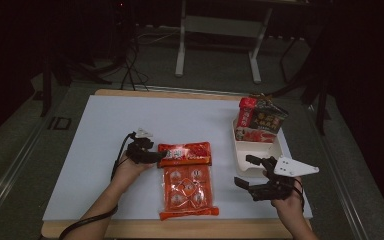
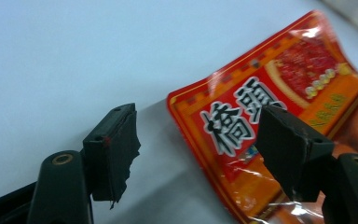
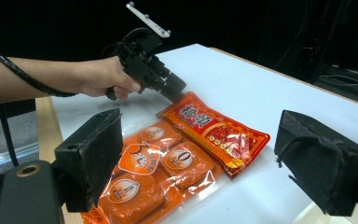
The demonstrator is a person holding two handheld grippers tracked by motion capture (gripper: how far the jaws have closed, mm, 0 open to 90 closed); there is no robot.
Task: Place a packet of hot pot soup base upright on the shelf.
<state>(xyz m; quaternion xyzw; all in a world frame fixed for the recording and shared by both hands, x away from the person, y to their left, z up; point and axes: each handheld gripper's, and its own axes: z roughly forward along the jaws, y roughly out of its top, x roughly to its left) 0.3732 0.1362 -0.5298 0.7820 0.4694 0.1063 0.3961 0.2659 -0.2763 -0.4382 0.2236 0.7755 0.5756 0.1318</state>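
**Both grippers open at the sauce packets**

The left gripper (image 1: pixel 156 156) has its jaws spread at the left edge of the red sauce pouch (image 1: pixel 185 153) — nothing gripped. Bare white table (image 1: pixel 105 130) lies to its left. The pouch overlaps the orange multipack (image 1: pixel 186 188). The right gripper (image 1: pixel 250 172) — open, empty — hovers beside the white tray (image 1: pixel 275 150) holding snack packets (image 1: pixel 258 120).

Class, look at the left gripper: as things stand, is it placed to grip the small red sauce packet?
Probably yes. The left gripper is open at the small red packet, one jaw over its corner, with nothing between them.
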